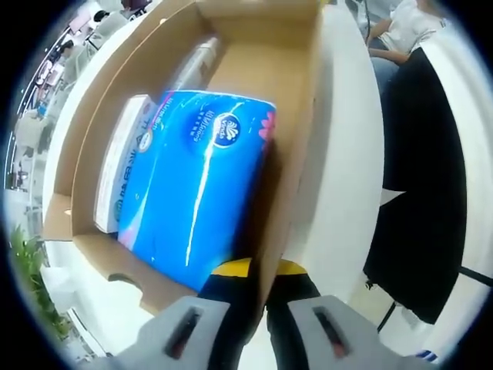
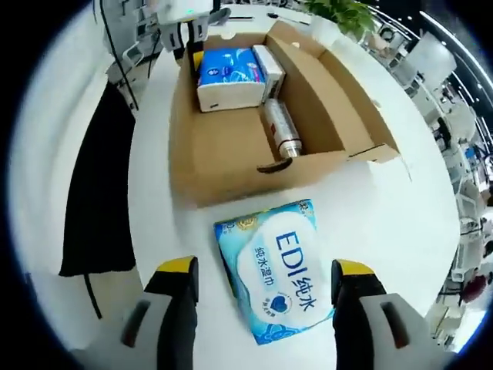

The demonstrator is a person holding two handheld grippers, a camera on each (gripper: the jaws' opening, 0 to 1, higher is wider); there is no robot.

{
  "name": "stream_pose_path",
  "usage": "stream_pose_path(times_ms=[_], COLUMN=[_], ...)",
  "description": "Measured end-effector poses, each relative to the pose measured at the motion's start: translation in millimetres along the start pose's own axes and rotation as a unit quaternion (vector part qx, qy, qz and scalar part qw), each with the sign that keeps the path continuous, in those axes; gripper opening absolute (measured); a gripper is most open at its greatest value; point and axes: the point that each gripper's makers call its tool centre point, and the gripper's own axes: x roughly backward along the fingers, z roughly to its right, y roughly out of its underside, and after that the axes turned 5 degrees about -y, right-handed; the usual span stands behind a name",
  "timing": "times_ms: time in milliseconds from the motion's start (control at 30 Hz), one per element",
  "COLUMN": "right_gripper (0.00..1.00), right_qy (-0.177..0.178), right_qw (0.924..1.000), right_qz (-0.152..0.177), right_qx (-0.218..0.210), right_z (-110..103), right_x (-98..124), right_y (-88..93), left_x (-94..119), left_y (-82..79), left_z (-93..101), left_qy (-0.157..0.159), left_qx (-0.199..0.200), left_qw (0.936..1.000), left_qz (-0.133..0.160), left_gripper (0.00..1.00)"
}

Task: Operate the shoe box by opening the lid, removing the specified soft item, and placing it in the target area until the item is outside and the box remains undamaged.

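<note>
Right gripper view shows the right gripper with fingers spread wide above the wipes pack already on the bench, while the left gripper fingers clamp the shoe box wall, which any sideways twist could crease or tear.

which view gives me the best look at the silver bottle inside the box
The right gripper view: the silver bottle lies in full sight on the box floor, beside the tissue packs. The left gripper view catches just part of it, blurred, beyond the blue tissue pack.

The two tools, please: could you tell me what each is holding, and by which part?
The left tool pinches the cardboard box by its side wall, one jaw inside, one outside. The right tool is open, holding nothing, above the EDI wipes pack.
</note>
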Motion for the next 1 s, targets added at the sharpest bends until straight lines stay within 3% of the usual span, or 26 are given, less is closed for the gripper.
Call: stream_pose_path(times_ms=[100,167,233,367,500,567,600,733,833,900,1000], right_gripper=[0.65,0.55,0.53,0.53,0.52,0.46,0.41,0.39,0.38,0.40,0.37], right_qy=[0.012,0.030,0.048,0.070,0.087,0.097,0.102,0.112,0.134,0.130,0.158], right_qw=[0.9994,0.9955,0.9838,0.9689,0.9711,0.9724,0.9723,0.9692,0.9685,0.9682,0.9613], right_qz=[0.017,0.059,0.110,0.146,0.131,0.125,0.123,0.126,0.126,0.135,0.148], right_qx=[-0.026,-0.068,-0.133,-0.187,-0.180,-0.171,-0.170,-0.180,-0.167,-0.166,-0.170], right_z=[0.3,1.9,2.0,-4.1,-11.7,-12.3,-12.7,-12.5,-8.4,-12.4,-3.8], right_x=[2.9,8.3,15.1,18.2,16.9,17.9,18.7,22.2,24.8,25.7,33.0], right_y=[-6.4,-20.3,-33.6,-40.4,-31.5,-26.4,-24.0,-21.5,-24.1,-31.9,-39.4], left_x=[-0.1,0.0,0.5,0.3,0.1,0.2,0.2,-0.5,-0.1,0.0,0.6], left_y=[0.4,0.1,-0.1,-0.4,-0.7,-0.8,-0.7,-0.4,-0.6,-0.6,-0.9], left_z=[0.4,-0.2,-0.5,-0.8,-1.1,-1.3,-1.3,-1.5,-1.4,-1.5,-1.3], left_qy=[-0.007,-0.009,-0.007,-0.004,-0.004,-0.006,-0.006,-0.008,-0.008,-0.008,-0.006], left_qx=[-0.009,-0.013,-0.011,-0.010,-0.008,-0.010,-0.010,-0.010,-0.010,-0.012,-0.013], left_qw=[0.9999,0.9998,0.9999,0.9999,0.9999,0.9999,0.9999,0.9999,0.9999,0.9998,0.9997], left_qz=[0.005,0.007,0.005,0.006,0.007,0.007,0.008,0.011,0.011,0.013,0.018], left_gripper=[0.04,0.04,0.04,0.04,0.04,0.05,0.05,0.05,0.05,0.05,0.05])
